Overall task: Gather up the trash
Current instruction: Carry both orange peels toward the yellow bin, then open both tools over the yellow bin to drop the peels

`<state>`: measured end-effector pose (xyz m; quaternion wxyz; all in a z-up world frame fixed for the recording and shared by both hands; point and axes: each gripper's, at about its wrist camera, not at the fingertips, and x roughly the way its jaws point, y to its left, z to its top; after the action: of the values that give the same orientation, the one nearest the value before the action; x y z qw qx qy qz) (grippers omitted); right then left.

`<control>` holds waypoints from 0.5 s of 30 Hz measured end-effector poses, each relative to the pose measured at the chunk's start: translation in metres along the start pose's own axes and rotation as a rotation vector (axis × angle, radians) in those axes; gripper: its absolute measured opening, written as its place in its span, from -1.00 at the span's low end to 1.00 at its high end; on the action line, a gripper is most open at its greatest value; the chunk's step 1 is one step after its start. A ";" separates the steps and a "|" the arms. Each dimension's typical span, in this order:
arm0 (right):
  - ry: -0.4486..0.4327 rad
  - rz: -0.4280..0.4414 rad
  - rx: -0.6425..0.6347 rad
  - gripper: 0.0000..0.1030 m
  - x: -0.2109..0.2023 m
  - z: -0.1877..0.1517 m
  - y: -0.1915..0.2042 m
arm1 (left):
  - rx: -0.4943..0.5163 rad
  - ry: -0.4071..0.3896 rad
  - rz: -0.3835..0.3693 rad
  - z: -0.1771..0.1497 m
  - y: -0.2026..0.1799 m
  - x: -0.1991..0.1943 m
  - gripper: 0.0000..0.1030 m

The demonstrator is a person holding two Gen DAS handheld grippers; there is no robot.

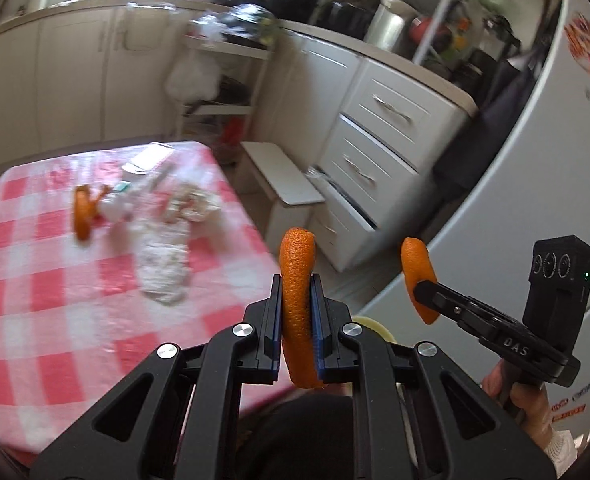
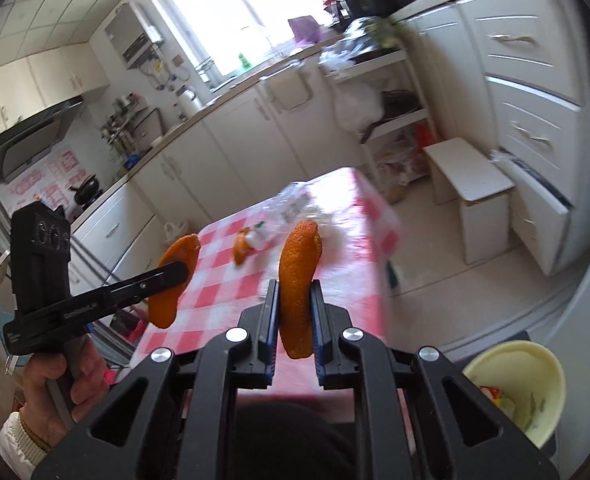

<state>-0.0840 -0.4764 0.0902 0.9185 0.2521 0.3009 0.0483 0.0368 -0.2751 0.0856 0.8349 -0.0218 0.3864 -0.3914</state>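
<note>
My left gripper (image 1: 297, 280) is shut on a curved orange peel (image 1: 297, 312), held above the near right edge of the pink checked table (image 1: 55, 300). My right gripper (image 2: 294, 284) is shut on a second orange peel (image 2: 297, 288); it also shows in the left wrist view (image 1: 419, 292) to the right of the left one. The left gripper shows in the right wrist view (image 2: 175, 270) with its peel (image 2: 171, 284). A third peel (image 1: 82, 216) lies on the table beside a small bottle (image 1: 115, 208), crumpled paper (image 1: 191, 202) and a tissue (image 1: 163, 264). A pale yellow bin (image 2: 519, 388) with scraps is at lower right.
A white step stool (image 2: 471, 200) stands on the floor beyond the table. White drawers (image 1: 375, 160) with one drawer ajar are to the right, next to a fridge (image 1: 535, 160). A shelf rack (image 2: 391, 108) with bags stands behind the table.
</note>
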 end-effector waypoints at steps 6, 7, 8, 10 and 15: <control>0.000 -0.140 0.094 -0.70 -0.034 -0.025 -0.065 | 0.094 0.124 -0.077 -0.016 -0.080 0.060 -0.77; 0.010 -0.164 0.104 -0.70 -0.036 -0.030 -0.074 | 0.105 0.145 -0.085 -0.019 -0.090 0.069 -0.77; 0.021 -0.181 0.117 -0.70 -0.036 -0.035 -0.082 | 0.116 0.171 -0.092 -0.023 -0.102 0.080 -0.77; 0.047 -0.210 0.140 -0.70 -0.033 -0.045 -0.097 | 0.134 0.226 -0.102 -0.032 -0.123 0.103 -0.77; 0.173 -0.292 0.195 -0.59 -0.002 -0.070 -0.134 | 0.156 0.365 -0.074 -0.051 -0.153 0.161 -0.64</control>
<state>-0.1342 -0.5633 -0.0233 0.8576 0.2887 0.4152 -0.0937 -0.0308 -0.4755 0.0005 0.7351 0.1003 0.4989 -0.4481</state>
